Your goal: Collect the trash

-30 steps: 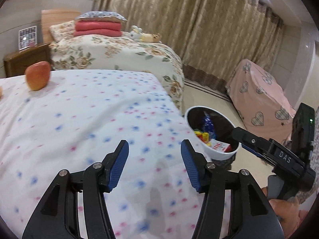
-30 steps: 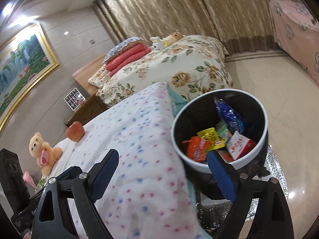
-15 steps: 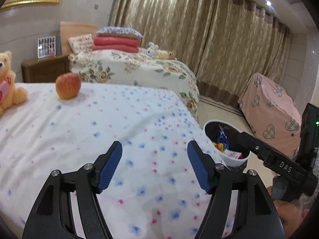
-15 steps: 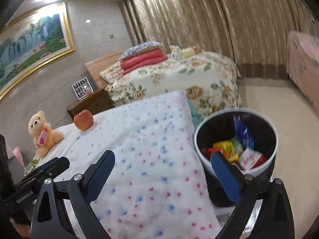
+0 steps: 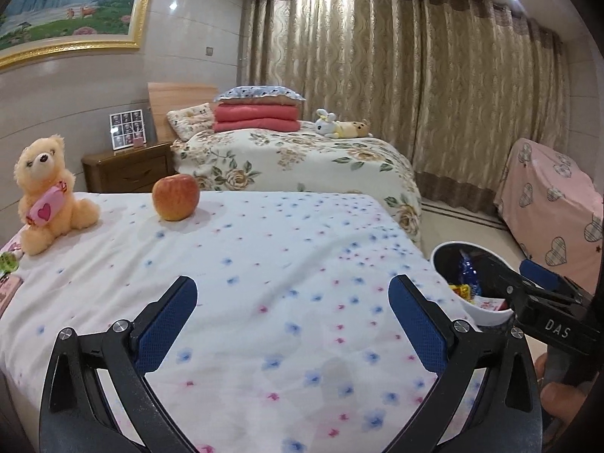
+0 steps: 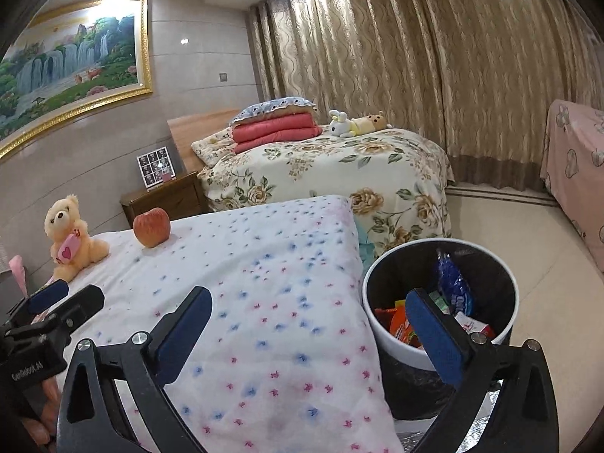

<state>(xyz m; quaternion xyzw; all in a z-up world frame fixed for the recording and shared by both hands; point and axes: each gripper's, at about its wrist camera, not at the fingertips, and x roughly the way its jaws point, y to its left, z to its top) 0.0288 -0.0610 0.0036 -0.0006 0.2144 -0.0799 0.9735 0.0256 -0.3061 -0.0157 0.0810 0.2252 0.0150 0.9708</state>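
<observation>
1. Left gripper (image 5: 292, 315) is empty, jaws opening wide over the bed (image 5: 264, 264). Right gripper (image 6: 307, 324) is spread fully, nothing held either.
2. Trash bin (image 6: 439, 339) sits just right of the right gripper, already full of wrappers (image 6: 453, 294).
3. Leftover bits (image 5: 7, 264) sit far left of the left gripper, past the teddy (image 5: 47, 192). Can't tell what they are.
4. I'd approach low and pinch flat. Leave the apple (image 5: 175, 196).

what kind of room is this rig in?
Most likely a bedroom, home or hotel: two beds, the near one under a spotted quilt, the far one floral, with a wooden nightstand between and full-length curtains behind.
</observation>
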